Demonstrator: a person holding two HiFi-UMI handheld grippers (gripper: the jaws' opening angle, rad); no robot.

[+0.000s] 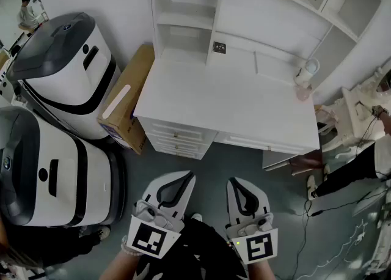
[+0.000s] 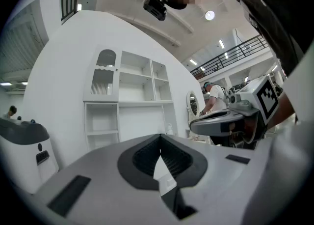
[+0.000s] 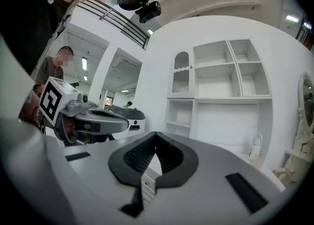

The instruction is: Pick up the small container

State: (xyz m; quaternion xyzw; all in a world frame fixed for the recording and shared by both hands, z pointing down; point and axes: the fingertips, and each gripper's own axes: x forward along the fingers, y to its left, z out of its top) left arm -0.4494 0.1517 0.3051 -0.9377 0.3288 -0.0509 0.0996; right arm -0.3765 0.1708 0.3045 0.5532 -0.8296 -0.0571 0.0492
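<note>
The small container [image 1: 307,71], a white bottle-like pot, stands upright near the right back corner of the white desk [image 1: 226,110]; a small pinkish thing [image 1: 303,93] lies just in front of it. It shows tiny in the left gripper view [image 2: 169,128] and at the right in the right gripper view [image 3: 255,146]. My left gripper [image 1: 183,178] and right gripper [image 1: 236,183] hang side by side over the floor, well short of the desk's front edge. Both are shut with nothing between the jaws [image 2: 160,136] [image 3: 156,134].
A white hutch with open shelves [image 1: 186,13] stands on the desk's back. Two large white-and-black machines [image 1: 67,71] [image 1: 52,175] and a cardboard box [image 1: 127,98] stand to the left. At the right are a person [image 1: 360,162], white ornate furniture [image 1: 360,104] and cables on the floor [image 1: 330,208].
</note>
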